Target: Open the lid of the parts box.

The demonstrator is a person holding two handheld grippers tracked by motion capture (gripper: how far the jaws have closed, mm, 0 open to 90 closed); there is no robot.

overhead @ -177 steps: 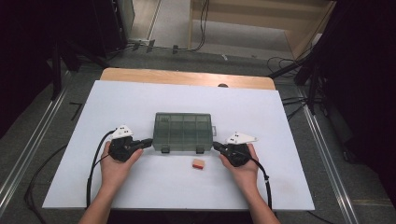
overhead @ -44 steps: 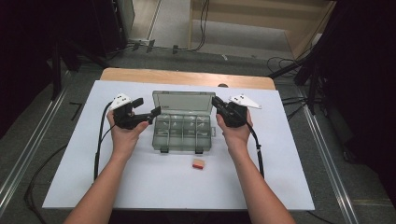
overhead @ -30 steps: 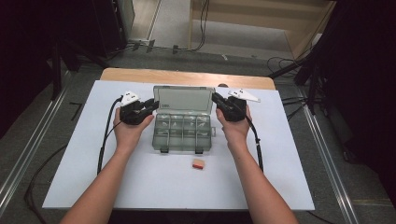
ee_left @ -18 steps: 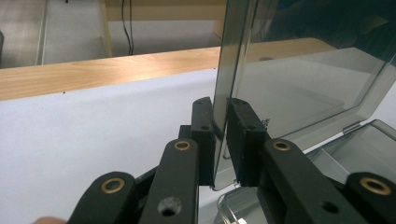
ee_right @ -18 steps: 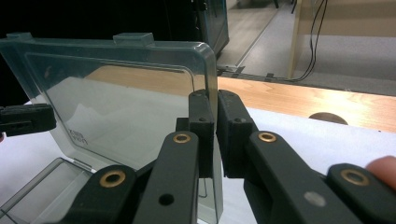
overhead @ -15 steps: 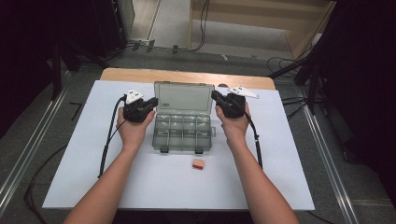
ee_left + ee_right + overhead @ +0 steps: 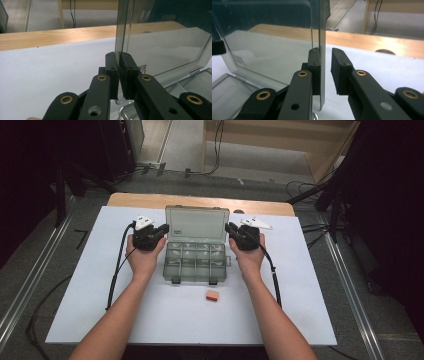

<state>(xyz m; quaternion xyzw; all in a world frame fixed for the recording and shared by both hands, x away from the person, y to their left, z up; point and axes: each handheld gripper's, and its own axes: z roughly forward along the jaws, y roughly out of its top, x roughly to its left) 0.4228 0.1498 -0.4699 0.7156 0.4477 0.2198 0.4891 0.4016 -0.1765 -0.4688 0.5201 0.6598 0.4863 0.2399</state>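
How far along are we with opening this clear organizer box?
Done: the lid stands raised above the compartment tray. In hand: the left gripper is clamped on the lid's edge, while the right gripper has just been opening, one pad off the lid. Left: the small orange block lies on the white mat, outside the box.

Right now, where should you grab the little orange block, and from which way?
Take the orange block by its two short ends, coming straight down from above. It lies flat and alone on the white table, in front of the clear box, so nothing blocks the jaws.
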